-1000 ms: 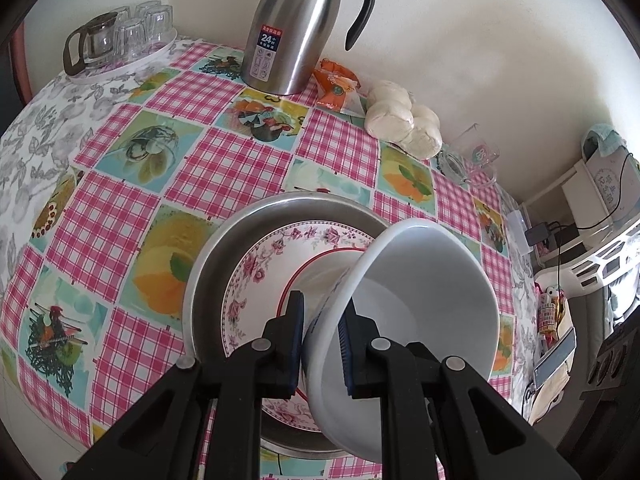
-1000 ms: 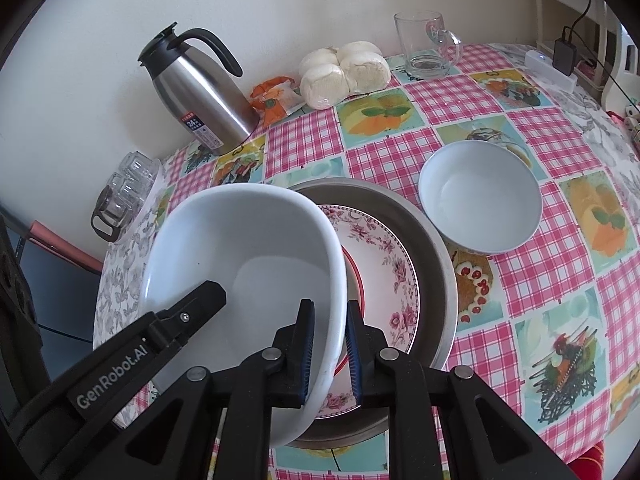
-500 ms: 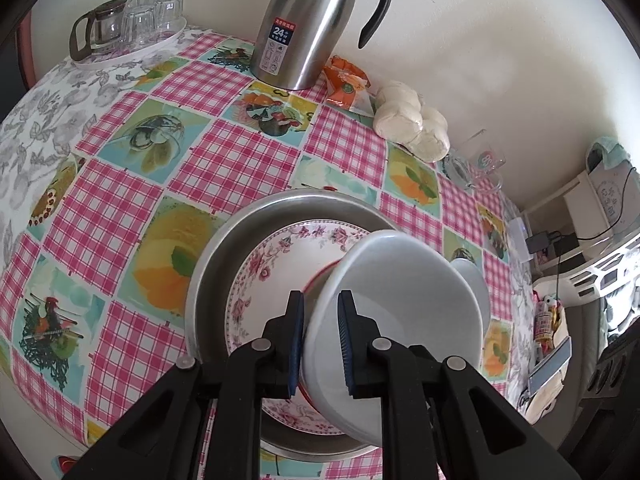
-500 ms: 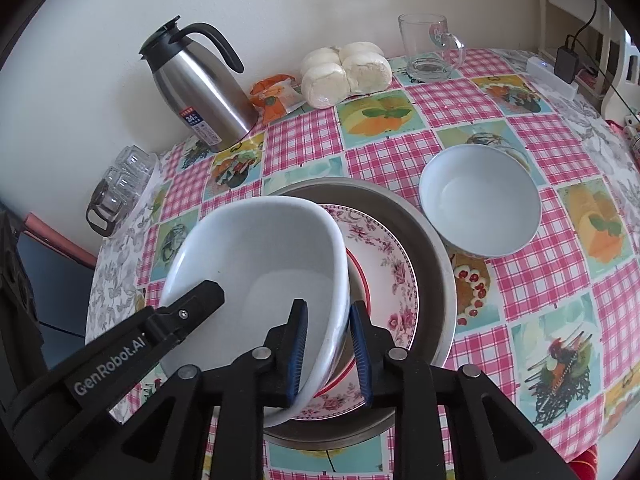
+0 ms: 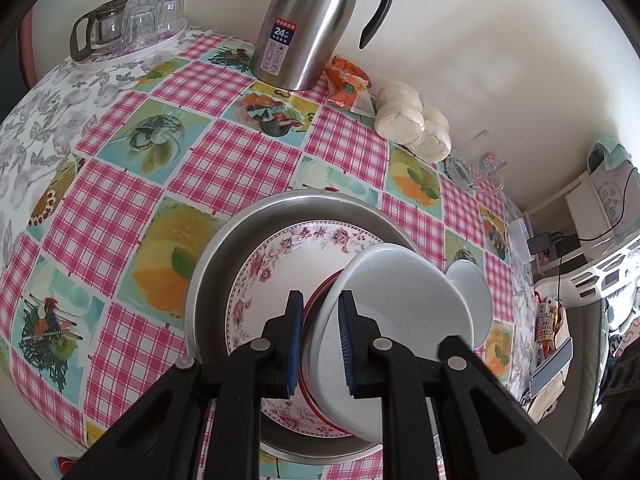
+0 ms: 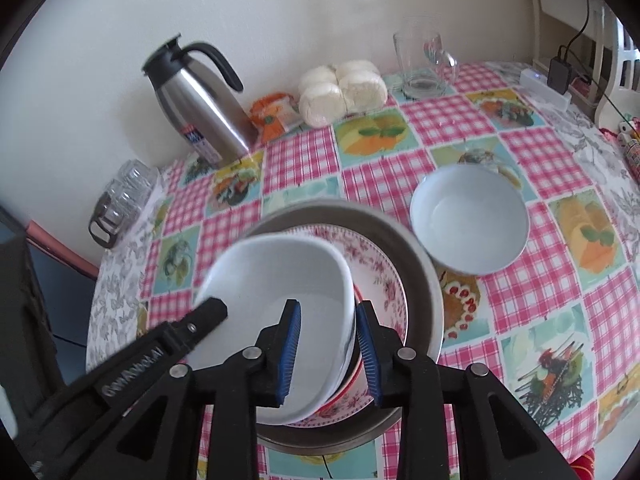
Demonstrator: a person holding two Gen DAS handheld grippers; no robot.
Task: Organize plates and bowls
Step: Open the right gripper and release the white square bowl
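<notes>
A white bowl (image 5: 400, 300) (image 6: 272, 280) leans tilted on a floral plate (image 5: 272, 272) (image 6: 380, 280), which lies in a steel dish (image 5: 224, 260) (image 6: 424, 280). My left gripper (image 5: 320, 340) is shut on the bowl's near rim; one of its fingers (image 6: 208, 310) shows in the right wrist view. My right gripper (image 6: 329, 344) straddles the bowl's other rim. Its jaws are opening and the pads stand off the rim. A second white bowl (image 6: 470, 220) (image 5: 472, 292) sits upright on the checked tablecloth, to the right of the dish.
Along the wall stand a steel thermos (image 5: 312, 20) (image 6: 200, 104), an orange packet (image 5: 344, 84), white buns (image 5: 412, 124) and a glass mug (image 6: 420, 64). A tray of glasses (image 5: 128, 28) is at the far left. Cables and a charger (image 6: 560, 72) lie at the table's right edge.
The right gripper's jaws have spread off the bowl's rim. The bowl has tipped lower onto the floral plate. The left gripper keeps its hold.
</notes>
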